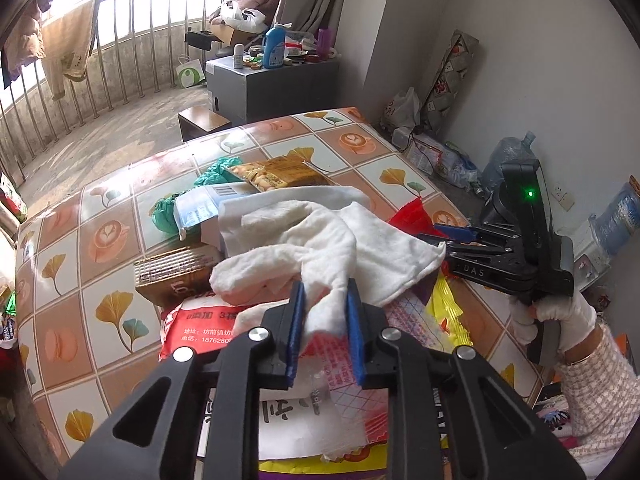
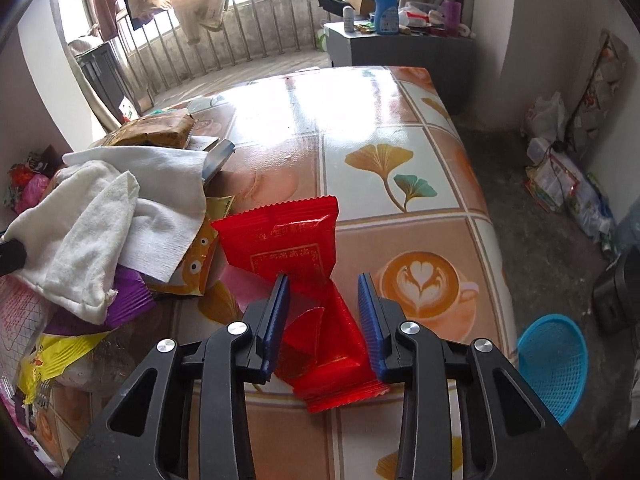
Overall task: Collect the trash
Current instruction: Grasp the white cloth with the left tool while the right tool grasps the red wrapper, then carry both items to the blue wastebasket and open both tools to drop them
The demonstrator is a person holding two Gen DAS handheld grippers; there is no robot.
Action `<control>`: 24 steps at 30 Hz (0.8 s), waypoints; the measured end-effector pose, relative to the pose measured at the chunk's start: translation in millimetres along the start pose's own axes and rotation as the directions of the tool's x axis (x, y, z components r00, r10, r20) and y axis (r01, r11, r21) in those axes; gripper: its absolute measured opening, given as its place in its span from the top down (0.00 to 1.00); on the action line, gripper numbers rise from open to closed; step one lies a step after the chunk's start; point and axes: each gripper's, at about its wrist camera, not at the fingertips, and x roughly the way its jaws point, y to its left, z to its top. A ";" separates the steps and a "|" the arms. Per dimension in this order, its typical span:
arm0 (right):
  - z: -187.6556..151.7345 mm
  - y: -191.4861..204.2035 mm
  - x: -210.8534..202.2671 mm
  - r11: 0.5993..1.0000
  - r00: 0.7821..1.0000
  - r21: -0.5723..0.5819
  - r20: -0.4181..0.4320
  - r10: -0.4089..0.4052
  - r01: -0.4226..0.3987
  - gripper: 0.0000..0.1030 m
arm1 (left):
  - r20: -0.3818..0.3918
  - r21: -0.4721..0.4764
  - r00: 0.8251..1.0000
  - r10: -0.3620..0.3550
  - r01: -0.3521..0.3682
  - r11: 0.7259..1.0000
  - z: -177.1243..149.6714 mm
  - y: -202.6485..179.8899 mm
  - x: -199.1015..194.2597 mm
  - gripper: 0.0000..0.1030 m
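Note:
A heap of trash lies on the tiled table (image 2: 360,120). On top of it is a crumpled white cloth (image 1: 304,236), and my left gripper (image 1: 325,286) is shut on a fold of it, the cloth filling the gap between the blue pads. A red snack wrapper (image 2: 288,240) lies flat on the table beside the heap. My right gripper (image 2: 325,276) straddles its narrow middle. The left pad touches the foil, and a strip of table shows beside the right pad. In the left wrist view the right gripper (image 1: 434,236) reaches in from the right, held by a gloved hand (image 1: 556,316).
The heap also holds a cardboard box (image 1: 172,276), a biscuit pack (image 1: 276,176), a green bag (image 1: 168,212), a yellow wrapper (image 1: 444,312) and a purple wrapper (image 2: 128,296). A blue mesh basket (image 2: 554,368) stands on the floor right of the table. A grey cabinet (image 1: 272,80) stands behind.

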 end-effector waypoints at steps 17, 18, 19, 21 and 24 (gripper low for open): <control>-26.3 -49.4 -87.9 0.979 0.978 0.203 0.207 -0.019 -0.024 0.99 | 0.272 -0.020 0.960 -0.065 0.073 0.997 18.3 -13.5 -81.2 0.95; -28.2 -55.2 -94.5 0.976 0.974 0.216 0.227 -0.027 -0.024 0.99 | 0.290 -0.016 0.955 -0.070 0.077 0.997 21.1 -17.2 -87.8 0.95; -28.1 -60.4 -100.8 0.973 0.969 0.230 0.245 -0.034 -0.024 0.99 | 0.303 -0.011 0.950 -0.078 0.086 0.996 24.5 -21.6 -93.8 0.95; -33.7 -71.7 -113.9 0.966 0.959 0.256 0.279 -0.055 -0.019 0.99 | 0.318 -0.001 0.942 -0.106 0.113 0.994 31.6 -32.1 -102.0 0.95; -46.3 -90.5 -130.3 0.952 0.942 0.305 0.319 -0.105 0.003 0.99 | 0.327 0.021 0.933 -0.149 0.150 0.988 44.7 -56.3 -105.8 0.95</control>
